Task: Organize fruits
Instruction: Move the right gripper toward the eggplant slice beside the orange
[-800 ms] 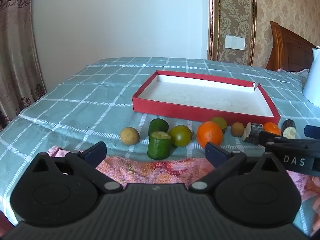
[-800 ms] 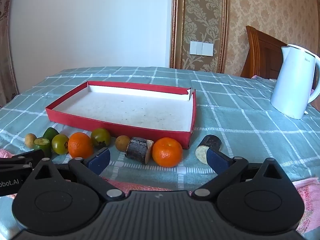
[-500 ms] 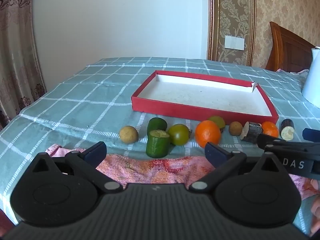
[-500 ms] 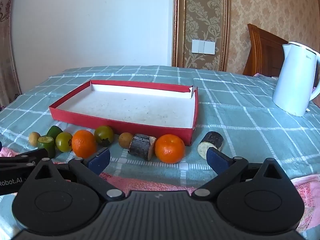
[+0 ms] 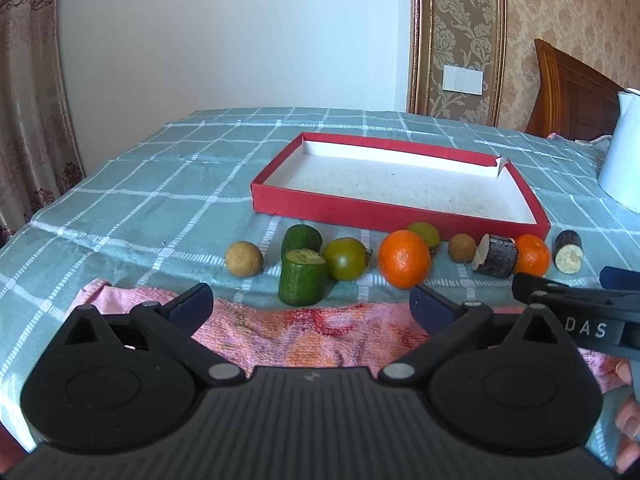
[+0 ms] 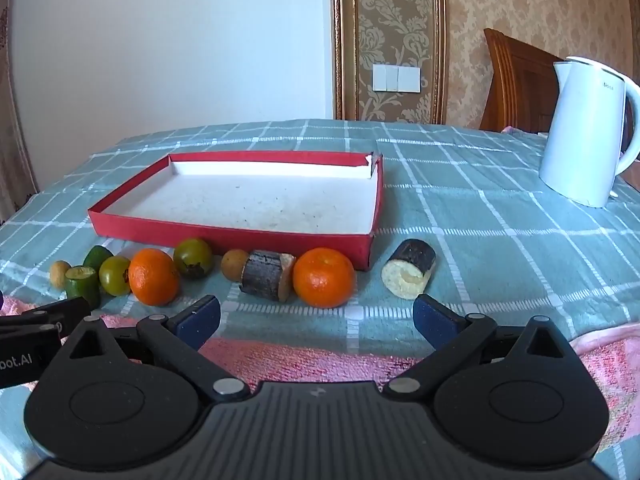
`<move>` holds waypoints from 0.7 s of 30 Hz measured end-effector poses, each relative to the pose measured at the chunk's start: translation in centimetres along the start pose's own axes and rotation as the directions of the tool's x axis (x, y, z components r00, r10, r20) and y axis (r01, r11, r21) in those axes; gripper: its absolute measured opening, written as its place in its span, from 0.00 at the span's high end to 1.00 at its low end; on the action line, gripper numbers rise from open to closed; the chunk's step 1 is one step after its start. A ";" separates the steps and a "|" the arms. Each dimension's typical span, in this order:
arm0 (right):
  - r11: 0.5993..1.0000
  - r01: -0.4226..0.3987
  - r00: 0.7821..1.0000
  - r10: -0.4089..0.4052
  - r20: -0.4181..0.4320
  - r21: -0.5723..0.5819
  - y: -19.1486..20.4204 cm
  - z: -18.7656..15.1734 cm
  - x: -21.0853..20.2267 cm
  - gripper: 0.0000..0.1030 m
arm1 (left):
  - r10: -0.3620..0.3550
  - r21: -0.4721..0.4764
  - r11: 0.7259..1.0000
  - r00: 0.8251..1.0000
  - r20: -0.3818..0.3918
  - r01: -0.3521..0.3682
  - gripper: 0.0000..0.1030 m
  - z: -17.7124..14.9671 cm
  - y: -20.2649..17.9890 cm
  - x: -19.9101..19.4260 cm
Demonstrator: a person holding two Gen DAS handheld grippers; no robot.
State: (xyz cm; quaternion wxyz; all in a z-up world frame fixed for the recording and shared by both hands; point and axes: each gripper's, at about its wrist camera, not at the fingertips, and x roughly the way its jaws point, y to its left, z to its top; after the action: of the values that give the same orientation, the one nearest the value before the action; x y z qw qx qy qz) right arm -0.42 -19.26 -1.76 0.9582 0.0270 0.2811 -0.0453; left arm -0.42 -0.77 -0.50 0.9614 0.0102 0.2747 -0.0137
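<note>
Both tools hang above the pink towel [image 5: 320,336] at the table's near edge. Left gripper [image 5: 312,308]: fingers spread wide, nothing between them. Right gripper [image 6: 316,316]: likewise spread and empty. The fruits lie in a row on the checked cloth just in front of the red tray [image 6: 224,236], among them an orange [image 5: 404,258], a cut green piece [image 5: 302,282] and a mandarin [image 6: 324,278]. A white kettle [image 6: 582,136] stands well apart at right.
</note>
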 end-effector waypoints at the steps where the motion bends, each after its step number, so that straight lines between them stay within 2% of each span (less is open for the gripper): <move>1: 1.000 0.001 1.000 -0.001 -0.004 -0.001 0.0 0.0 0.1 0.00 | 0.000 0.002 1.000 1.000 0.000 0.000 0.00 0.0 0.0 0.1; 21: 1.000 -0.003 1.000 0.003 -0.011 0.002 -0.1 -0.3 0.6 0.00 | -0.012 -0.001 1.000 1.000 -0.018 0.012 0.00 -0.3 -0.1 0.9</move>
State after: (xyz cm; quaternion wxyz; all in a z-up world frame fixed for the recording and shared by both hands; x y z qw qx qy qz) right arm -0.04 -19.41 -2.33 0.9567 0.0288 0.2863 -0.0443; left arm 0.20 -0.84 -1.23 0.9588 0.0082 0.2833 -0.0191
